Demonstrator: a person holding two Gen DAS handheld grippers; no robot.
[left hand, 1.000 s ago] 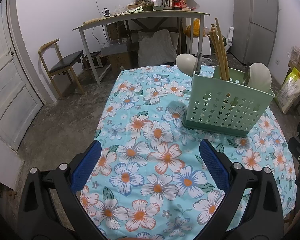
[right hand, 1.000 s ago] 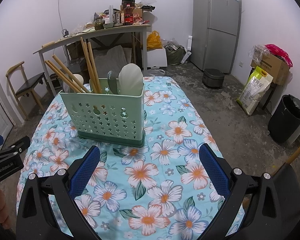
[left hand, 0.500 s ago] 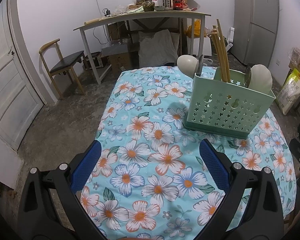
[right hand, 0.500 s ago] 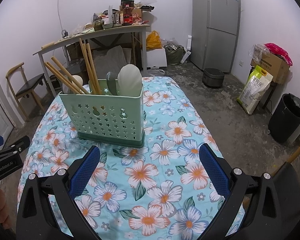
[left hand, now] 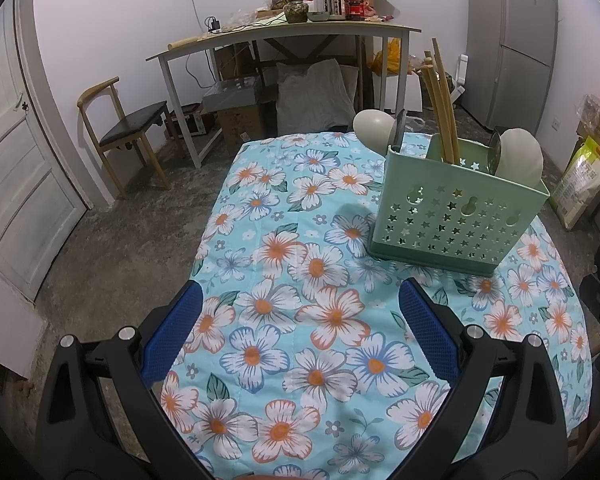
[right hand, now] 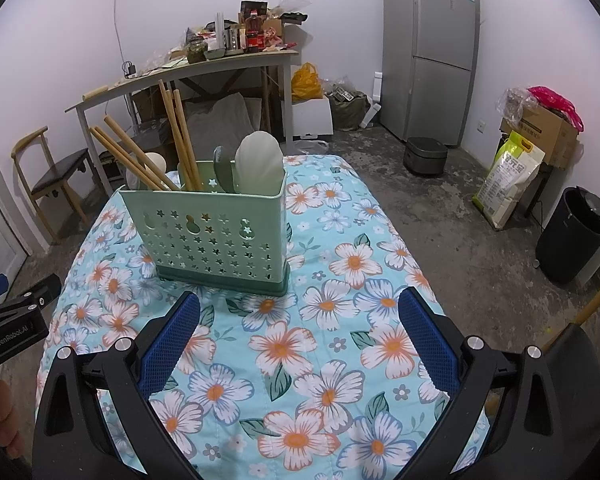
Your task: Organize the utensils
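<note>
Both grippers, left (left hand: 300,320) and right (right hand: 300,320), hover spread wide and empty above a floral tablecloth (left hand: 292,320), each aimed toward a green caddy (right hand: 210,236) that stands upright on the table. Chopsticks (right hand: 176,140) rise from the caddy handle-up, some near vertical and a pair (right hand: 128,156) leaning toward its left end as seen from the right gripper, beside pale spoons (right hand: 260,164) standing bowl-up. A fridge (right hand: 428,52) stands against the far wall.
</note>
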